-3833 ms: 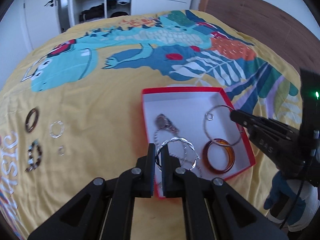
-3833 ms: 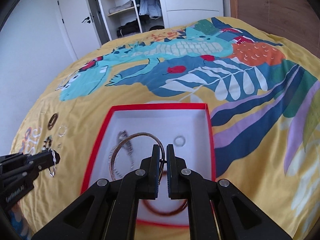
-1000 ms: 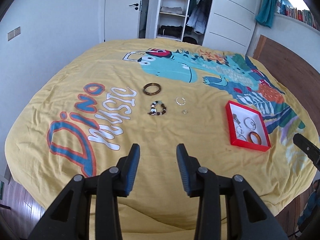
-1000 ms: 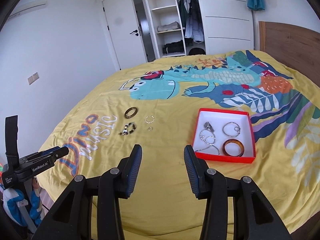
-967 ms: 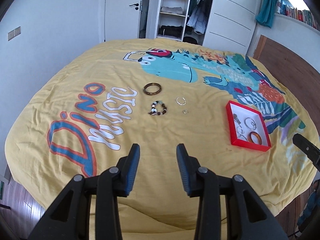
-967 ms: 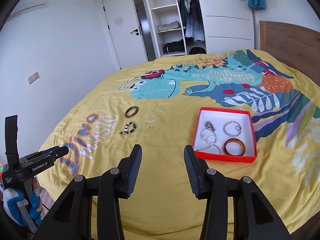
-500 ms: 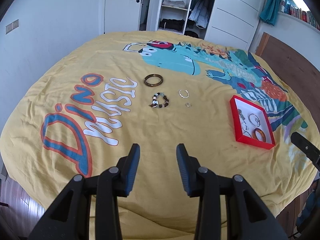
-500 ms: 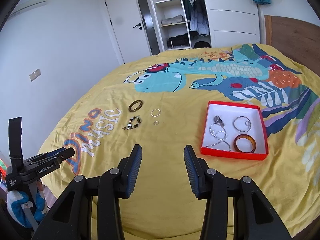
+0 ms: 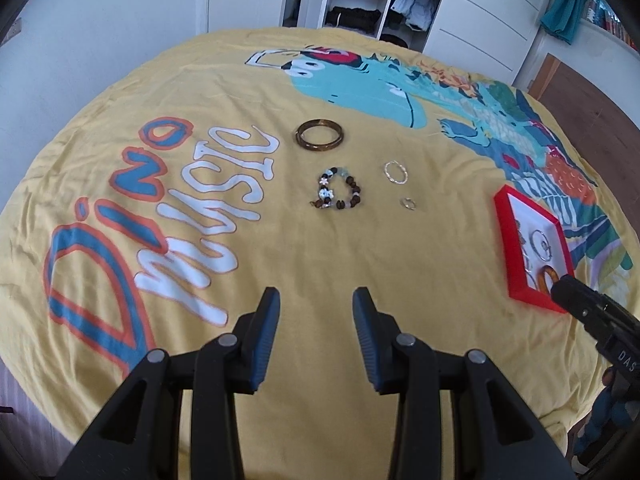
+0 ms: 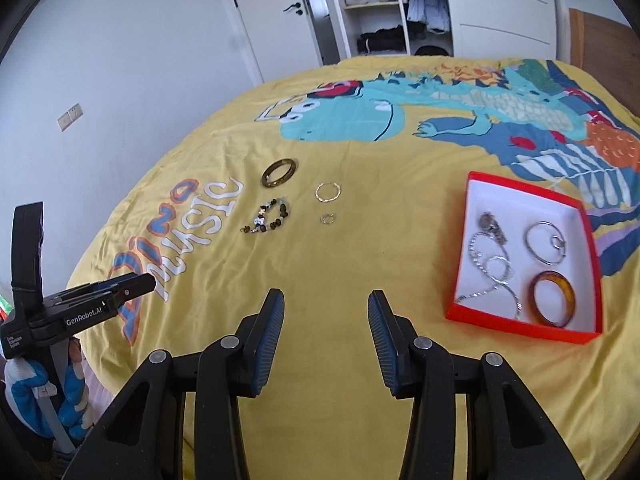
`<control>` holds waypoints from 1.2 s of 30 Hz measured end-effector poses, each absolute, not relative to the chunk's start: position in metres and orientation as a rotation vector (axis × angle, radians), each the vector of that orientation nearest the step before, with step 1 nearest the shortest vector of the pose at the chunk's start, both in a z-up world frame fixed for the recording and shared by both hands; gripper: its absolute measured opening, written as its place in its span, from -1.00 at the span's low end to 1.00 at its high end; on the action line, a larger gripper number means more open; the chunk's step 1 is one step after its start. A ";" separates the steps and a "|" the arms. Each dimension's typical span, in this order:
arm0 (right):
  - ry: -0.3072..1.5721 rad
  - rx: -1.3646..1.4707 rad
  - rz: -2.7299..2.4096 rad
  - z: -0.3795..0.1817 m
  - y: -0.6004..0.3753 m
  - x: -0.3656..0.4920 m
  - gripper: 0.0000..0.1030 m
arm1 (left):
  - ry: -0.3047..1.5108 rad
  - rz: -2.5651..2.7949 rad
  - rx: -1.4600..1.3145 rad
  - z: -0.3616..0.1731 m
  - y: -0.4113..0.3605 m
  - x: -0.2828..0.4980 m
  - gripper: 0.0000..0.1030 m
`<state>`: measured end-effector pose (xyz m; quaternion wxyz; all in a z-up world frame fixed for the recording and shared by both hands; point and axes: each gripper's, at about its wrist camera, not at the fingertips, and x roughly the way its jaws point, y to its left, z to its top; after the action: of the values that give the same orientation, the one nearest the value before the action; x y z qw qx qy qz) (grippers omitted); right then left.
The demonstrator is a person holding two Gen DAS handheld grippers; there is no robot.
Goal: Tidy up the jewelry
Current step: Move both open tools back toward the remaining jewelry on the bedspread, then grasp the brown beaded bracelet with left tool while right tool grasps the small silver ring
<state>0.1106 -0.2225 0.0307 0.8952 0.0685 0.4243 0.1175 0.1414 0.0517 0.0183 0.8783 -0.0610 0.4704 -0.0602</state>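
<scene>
A red box (image 10: 522,322) (image 9: 502,236) with a white floor lies on the yellow bed cover at the right. It holds an amber bangle (image 10: 552,298), a silver hoop (image 10: 544,242) and a silver chain (image 10: 494,268). Loose on the cover lie a brown bangle (image 9: 319,134) (image 10: 279,172), a beaded bracelet (image 9: 338,192) (image 10: 270,218), a twisted silver ring (image 9: 396,171) (image 10: 328,191) and a small ring (image 9: 409,203) (image 10: 328,219). My left gripper (image 9: 316,312) is open and empty, well short of the bracelet. My right gripper (image 10: 326,312) is open and empty, left of the box.
The bed cover (image 9: 400,264) has a dinosaur print and large letters. A wardrobe with open shelves (image 10: 372,4) and a door (image 10: 276,16) stand behind the bed. A wooden headboard (image 9: 588,96) is at the right. The bed's near edge drops off below my grippers.
Both grippers have moved forward and lower toward the bed since a second ago, so the jewelry looks larger. Both stay open; 3.8 s ago each was shut over the box.
</scene>
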 end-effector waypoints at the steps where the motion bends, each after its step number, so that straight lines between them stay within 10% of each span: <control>1: 0.891 0.136 0.250 0.024 -0.220 0.121 -0.16 | 0.986 -0.129 -0.130 0.015 0.052 0.150 -0.30; 36: 1.022 0.052 0.313 -0.096 -0.167 0.309 -0.38 | 1.086 -0.195 -0.068 -0.094 0.020 0.338 -0.42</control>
<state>0.3094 -0.1665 -0.0958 0.8603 0.0247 0.4870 0.1490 0.3378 0.0203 -0.0936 0.8512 -0.0324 0.5157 -0.0925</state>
